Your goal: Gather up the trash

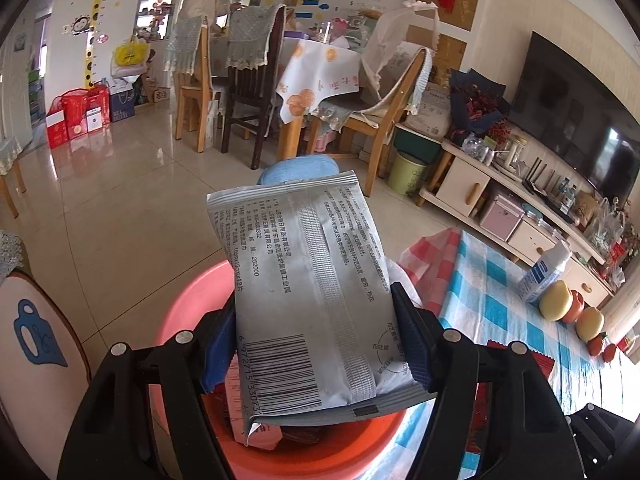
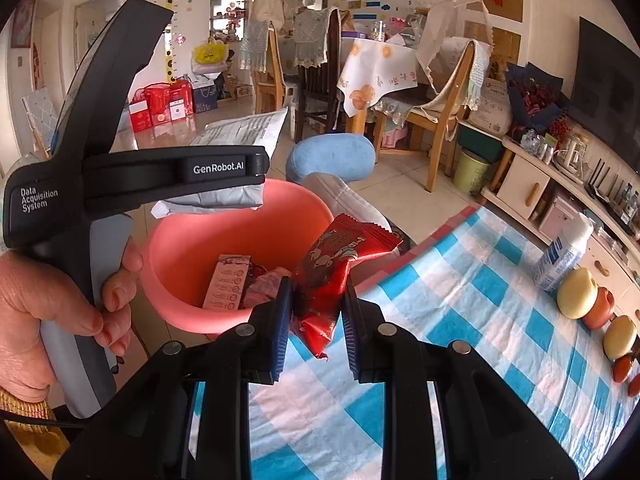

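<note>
My left gripper (image 1: 316,336) is shut on a silver wet-wipe packet (image 1: 308,292) and holds it over the pink basin (image 1: 188,292). The same packet (image 2: 240,132) and the left gripper's black body (image 2: 160,176) show in the right wrist view, above the basin (image 2: 192,252). My right gripper (image 2: 316,320) is shut on a crumpled red snack wrapper (image 2: 332,268), just at the basin's near rim. Inside the basin lie a pink paper slip (image 2: 226,284) and other wrappers.
The blue-and-white checked tablecloth (image 2: 460,320) runs to the right, with a white bottle (image 2: 564,256) and a row of apples and red fruit (image 2: 592,300) at its far edge. A blue stool (image 2: 332,156) stands behind the basin. Chairs, a dining table and a TV cabinet stand beyond.
</note>
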`<state>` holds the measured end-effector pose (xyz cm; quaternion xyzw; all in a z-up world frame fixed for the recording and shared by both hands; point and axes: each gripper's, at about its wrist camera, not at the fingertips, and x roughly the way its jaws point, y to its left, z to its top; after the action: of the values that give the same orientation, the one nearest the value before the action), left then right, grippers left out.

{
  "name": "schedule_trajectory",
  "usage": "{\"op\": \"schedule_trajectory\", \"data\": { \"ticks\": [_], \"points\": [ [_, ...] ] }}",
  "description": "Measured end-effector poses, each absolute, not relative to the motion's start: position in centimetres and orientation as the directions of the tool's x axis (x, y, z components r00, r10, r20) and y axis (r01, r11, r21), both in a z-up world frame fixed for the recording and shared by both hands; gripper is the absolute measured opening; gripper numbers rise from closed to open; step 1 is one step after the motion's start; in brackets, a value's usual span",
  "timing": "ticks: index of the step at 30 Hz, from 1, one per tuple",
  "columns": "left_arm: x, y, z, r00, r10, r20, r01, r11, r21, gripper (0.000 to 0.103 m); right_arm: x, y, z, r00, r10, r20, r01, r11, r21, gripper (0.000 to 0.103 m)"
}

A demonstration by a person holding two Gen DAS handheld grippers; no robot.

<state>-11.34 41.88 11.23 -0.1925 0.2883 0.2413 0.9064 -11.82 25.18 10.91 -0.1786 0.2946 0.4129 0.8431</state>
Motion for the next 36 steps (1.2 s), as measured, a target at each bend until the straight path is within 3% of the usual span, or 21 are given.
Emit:
{"op": "schedule_trajectory", "data": {
  "ticks": [15, 17, 18, 20, 22, 24, 26, 28, 36],
  "points": [
    [-12.1, 45.1, 9.2, 0.67, 0.338, -0.661, -0.607, 0.762, -0.225, 0.071, -11.3, 31.3, 9.2, 0.383, 0.627, -0.679, -0.862, 0.506, -0.019, 0.026],
    [-11.5, 45.2, 8.6, 0.646, 0.332, -0.687, -0.615, 0.76, -0.211, 0.075, -10.9, 32.0, 8.4, 0.373, 0.618, -0.692, -0.863, 0.505, -0.015, 0.037],
    [-11.2, 45.2, 8.2, 0.628, 0.336, -0.702, -0.624, 0.756, -0.196, 0.077, -10.6, 32.1, 8.1, 0.375, 0.611, -0.698, -0.858, 0.513, -0.012, 0.051],
    [-10.9, 45.2, 7.8, 0.604, 0.347, -0.718, -0.636, 0.752, -0.172, 0.079, -10.4, 31.5, 8.0, 0.371, 0.626, -0.686, -0.849, 0.527, 0.022, 0.055],
    [-11.0, 45.1, 7.9, 0.589, 0.375, -0.716, -0.65, 0.746, -0.145, 0.09, -10.5, 30.6, 8.2, 0.385, 0.633, -0.671, -0.835, 0.549, 0.039, 0.069],
    [-10.8, 44.6, 8.3, 0.586, 0.405, -0.702, -0.654, 0.748, -0.114, 0.09, -10.5, 29.5, 8.3, 0.424, 0.619, -0.661, -0.811, 0.585, 0.027, 0.075],
    [-10.6, 44.1, 8.6, 0.588, 0.419, -0.692, -0.648, 0.756, -0.094, 0.093, -10.4, 28.2, 8.3, 0.445, 0.609, -0.657, -0.792, 0.61, 0.03, 0.077],
    [-10.3, 43.4, 8.8, 0.594, 0.424, -0.683, -0.635, 0.769, -0.075, 0.093, -10.3, 26.9, 8.3, 0.473, 0.593, -0.652, -0.765, 0.643, 0.03, 0.085],
    [-9.3, 40.1, 10.1, 0.633, 0.46, -0.622, -0.587, 0.809, 0.001, 0.094, -9.9, 21.5, 7.8, 0.544, 0.527, -0.654, -0.672, 0.74, 0.037, 0.088]
  ]
}}
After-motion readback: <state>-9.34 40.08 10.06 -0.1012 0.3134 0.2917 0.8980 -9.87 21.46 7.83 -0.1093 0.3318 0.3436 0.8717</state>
